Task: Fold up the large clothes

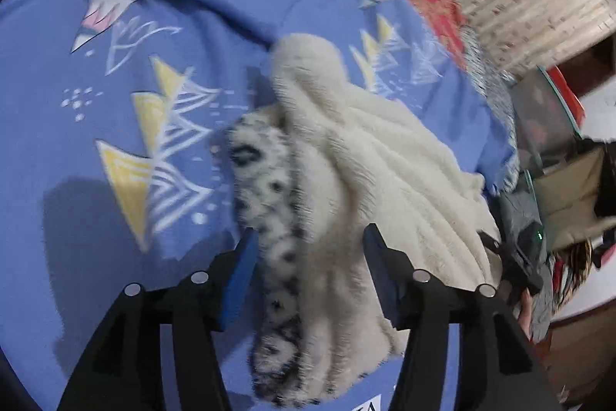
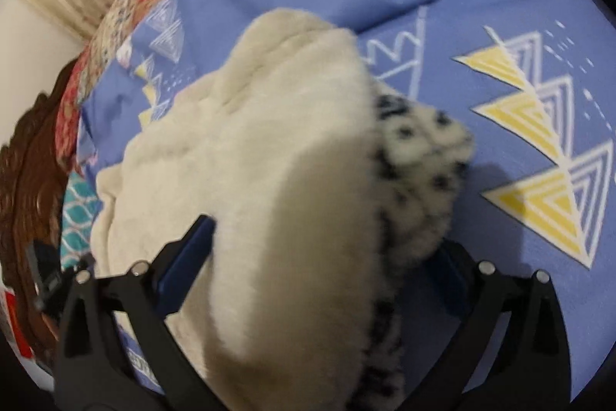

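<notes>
The cream fleece garment (image 1: 358,180) runs lengthwise between both spread grippers, left gripper (image 1: 310,257) and right gripper (image 2: 327,249), neither pinching it, on the bed (image 1: 57,141).

We hold the left gripper (image 1: 310,245) pointing steeply down with its blue-padded jaws apart and not pressing on anything, and the right gripper (image 2: 327,241) also tilted down, its jaws spread very wide, the pads free of grip.
</notes>
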Tool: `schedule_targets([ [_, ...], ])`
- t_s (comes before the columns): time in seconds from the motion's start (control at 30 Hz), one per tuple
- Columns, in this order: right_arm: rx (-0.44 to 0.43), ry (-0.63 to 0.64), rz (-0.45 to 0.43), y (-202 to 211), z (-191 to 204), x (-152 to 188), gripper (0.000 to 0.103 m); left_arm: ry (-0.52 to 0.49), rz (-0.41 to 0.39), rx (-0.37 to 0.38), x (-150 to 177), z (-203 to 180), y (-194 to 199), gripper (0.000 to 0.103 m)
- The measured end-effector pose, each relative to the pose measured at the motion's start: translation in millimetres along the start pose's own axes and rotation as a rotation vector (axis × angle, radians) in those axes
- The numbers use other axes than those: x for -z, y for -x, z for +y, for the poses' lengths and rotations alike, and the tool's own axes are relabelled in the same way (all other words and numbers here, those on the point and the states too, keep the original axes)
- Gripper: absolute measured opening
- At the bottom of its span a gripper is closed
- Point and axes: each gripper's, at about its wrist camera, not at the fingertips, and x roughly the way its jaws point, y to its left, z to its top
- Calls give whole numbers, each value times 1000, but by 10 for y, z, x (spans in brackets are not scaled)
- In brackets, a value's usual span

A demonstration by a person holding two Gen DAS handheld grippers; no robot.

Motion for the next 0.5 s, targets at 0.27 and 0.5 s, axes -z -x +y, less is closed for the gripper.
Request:
schedule_targets([
  [0.27, -72, 70, 76, -268, 299, 68, 99, 56, 124, 139, 7, 70, -310, 90],
  [0.5, -64, 59, 103, -268, 427, 34, 51, -139, 142, 79, 160, -435, -669, 94],
])
